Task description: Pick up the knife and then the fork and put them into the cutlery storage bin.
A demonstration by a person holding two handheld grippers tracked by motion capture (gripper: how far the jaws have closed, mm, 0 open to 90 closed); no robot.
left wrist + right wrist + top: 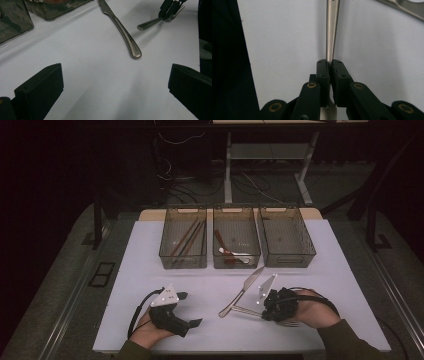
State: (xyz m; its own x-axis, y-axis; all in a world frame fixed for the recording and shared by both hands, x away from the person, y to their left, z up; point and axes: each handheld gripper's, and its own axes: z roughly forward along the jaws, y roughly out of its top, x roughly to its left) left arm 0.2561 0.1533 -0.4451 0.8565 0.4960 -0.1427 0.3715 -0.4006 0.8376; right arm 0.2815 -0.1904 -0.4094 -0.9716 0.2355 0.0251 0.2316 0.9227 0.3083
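The right claw [270, 309] is clamped on the fork [247, 310], which lies on the white desk [150, 250] at about five o'clock. Its handle points toward nine o'clock and its tines stick out under the hand. In the right gripper view the pads pinch the narrow neck of the fork [332, 37] edge-on. The left claw [187, 309], at seven o'clock, stands wide and holds nothing.

With so thin a grip on smooth metal, the fork could swivel between the pads or slip out when lifted. The knife [242, 291] lies just beside the handle, pointing toward one o'clock. A low sweep could knock it aside.

Count: one fork, one knife, and three bins [237, 209] in a row at twelve o'clock. The left bin holds several chopsticks [187, 237], the middle one [237, 265] a few utensils I cannot tell apart, and nothing is visible in the right one [286, 264].
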